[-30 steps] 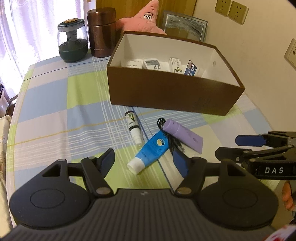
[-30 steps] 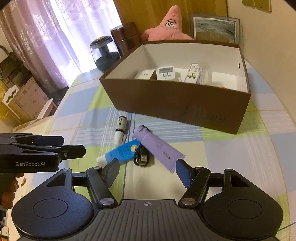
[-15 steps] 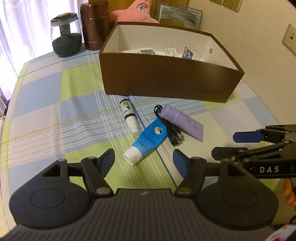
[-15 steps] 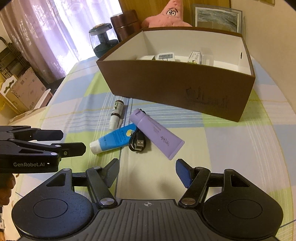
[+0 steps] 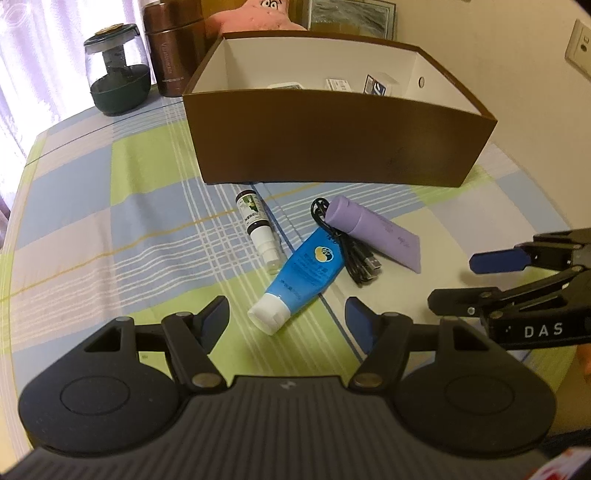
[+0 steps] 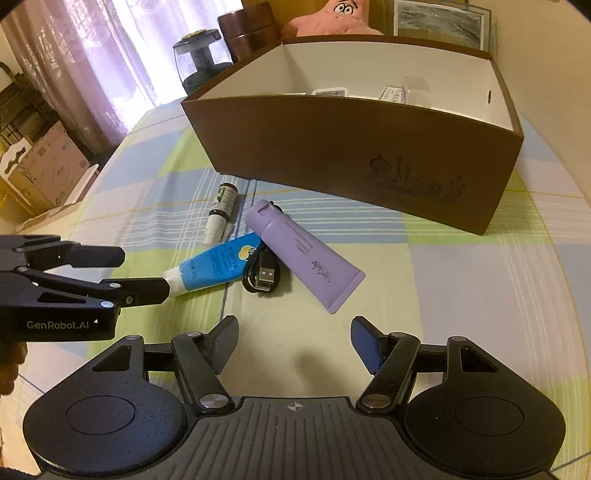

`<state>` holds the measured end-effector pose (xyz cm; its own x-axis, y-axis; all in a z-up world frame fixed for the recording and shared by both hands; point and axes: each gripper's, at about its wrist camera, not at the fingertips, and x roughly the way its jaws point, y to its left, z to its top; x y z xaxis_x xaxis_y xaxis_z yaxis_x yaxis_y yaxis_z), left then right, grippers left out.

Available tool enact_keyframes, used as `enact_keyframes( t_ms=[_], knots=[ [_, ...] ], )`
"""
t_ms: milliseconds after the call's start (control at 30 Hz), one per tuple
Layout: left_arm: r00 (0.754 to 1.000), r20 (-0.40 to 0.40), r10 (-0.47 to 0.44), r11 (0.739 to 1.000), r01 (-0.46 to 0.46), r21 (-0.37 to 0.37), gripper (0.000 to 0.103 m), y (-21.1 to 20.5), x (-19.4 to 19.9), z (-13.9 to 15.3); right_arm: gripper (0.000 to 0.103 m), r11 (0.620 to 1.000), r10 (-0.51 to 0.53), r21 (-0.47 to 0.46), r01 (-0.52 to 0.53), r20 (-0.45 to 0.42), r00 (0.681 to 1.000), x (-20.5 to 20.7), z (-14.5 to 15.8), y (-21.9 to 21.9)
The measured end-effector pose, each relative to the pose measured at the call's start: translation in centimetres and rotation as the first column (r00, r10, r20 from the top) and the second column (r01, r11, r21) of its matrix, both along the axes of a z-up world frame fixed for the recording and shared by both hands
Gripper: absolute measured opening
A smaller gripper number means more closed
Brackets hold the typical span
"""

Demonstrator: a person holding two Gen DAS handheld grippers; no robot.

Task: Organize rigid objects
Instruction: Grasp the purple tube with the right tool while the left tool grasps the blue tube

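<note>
A blue tube (image 5: 300, 277) (image 6: 212, 265) with a white cap, a purple tube (image 5: 375, 232) (image 6: 303, 251), a small dark spray bottle (image 5: 257, 229) (image 6: 221, 212) and a coiled black USB cable (image 5: 351, 245) (image 6: 260, 275) lie together on the checked cloth before a brown box (image 5: 332, 140) (image 6: 351, 155). My left gripper (image 5: 286, 319) (image 6: 142, 273) hangs open just short of the blue tube's cap, nothing between its fingers. My right gripper (image 6: 293, 338) (image 5: 461, 277) is open too, short of the purple tube's flat end.
The brown box holds several small packets at its back wall. Behind it stand a dark glass jar (image 5: 118, 77), a brown canister (image 5: 170, 48), a pink plush star (image 6: 332, 18) and a framed picture. Cardboard boxes (image 6: 44, 162) sit off the table's left side.
Both grippers have sunk toward the table and come closer to the tubes. The box's inside is now more hidden behind its front wall. Neither gripper's opening has changed.
</note>
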<state>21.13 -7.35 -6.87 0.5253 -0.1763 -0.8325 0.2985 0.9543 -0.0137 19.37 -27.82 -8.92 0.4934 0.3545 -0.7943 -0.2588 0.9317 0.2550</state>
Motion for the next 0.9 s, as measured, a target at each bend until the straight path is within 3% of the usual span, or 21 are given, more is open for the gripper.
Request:
enact_keyframes(
  t_ms=[600,900],
  knots=[
    [0.992,-0.028,-0.119,0.988,0.121,0.098,0.065,-1.4,3.5,-3.9,0.064,0.988,0.119,-0.11,-0.113,0.058,0.991,3.5,-3.0,0.4],
    [0.982,-0.062,-0.18,0.977,0.185,0.103,0.057,-2.2,4.6,-5.3,0.064,0.963,0.224,-0.175,-0.205,0.1,0.969,5.5,-3.9,1.7]
  ],
)
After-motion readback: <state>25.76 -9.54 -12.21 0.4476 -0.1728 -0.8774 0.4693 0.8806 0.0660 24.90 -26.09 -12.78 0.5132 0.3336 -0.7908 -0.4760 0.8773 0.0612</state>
